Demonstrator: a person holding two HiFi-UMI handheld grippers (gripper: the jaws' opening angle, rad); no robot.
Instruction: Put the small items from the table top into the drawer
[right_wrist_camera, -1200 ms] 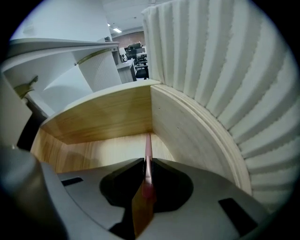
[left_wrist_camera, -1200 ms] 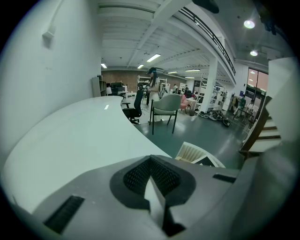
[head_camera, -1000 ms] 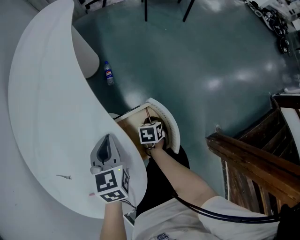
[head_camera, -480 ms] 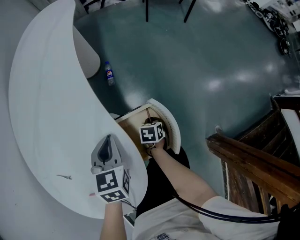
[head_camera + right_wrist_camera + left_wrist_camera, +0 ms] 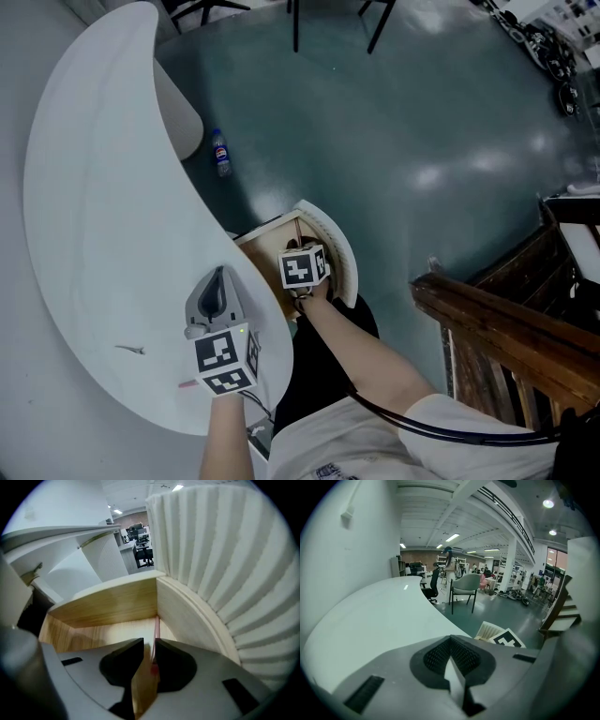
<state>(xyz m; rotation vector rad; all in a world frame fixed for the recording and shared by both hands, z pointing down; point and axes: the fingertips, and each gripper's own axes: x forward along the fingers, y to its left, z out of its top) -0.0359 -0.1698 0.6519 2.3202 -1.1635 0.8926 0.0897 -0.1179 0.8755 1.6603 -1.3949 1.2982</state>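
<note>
Fingers of the right gripper stand with only a narrow gap between them, and they point steeply down into the open drawer. In this gap is a thin pink stick. Its long axis runs straight away from the fingertips, along the same line in which the fingers point. Its far end points to the corner where the wooden back wall meets the curved side wall. Its near end, with a redder spot, goes in between the fingers. The stick sits close against the right-hand finger, and bare wood shows between it and the other finger, so the gap is wider than the stick. Whether the stick lies on the drawer floor or hangs a little above it, I cannot tell. Just to the right of the fingers rises the white ribbed front of the drawer.

The left gripper has its fingers closed together with nothing between them, and beyond its fingertips spreads the curved white table. In the head view a small dark item lies on the table to the left of these fingers, well apart from them. A short pink piece lies behind them, just beside the marker cube.
</note>
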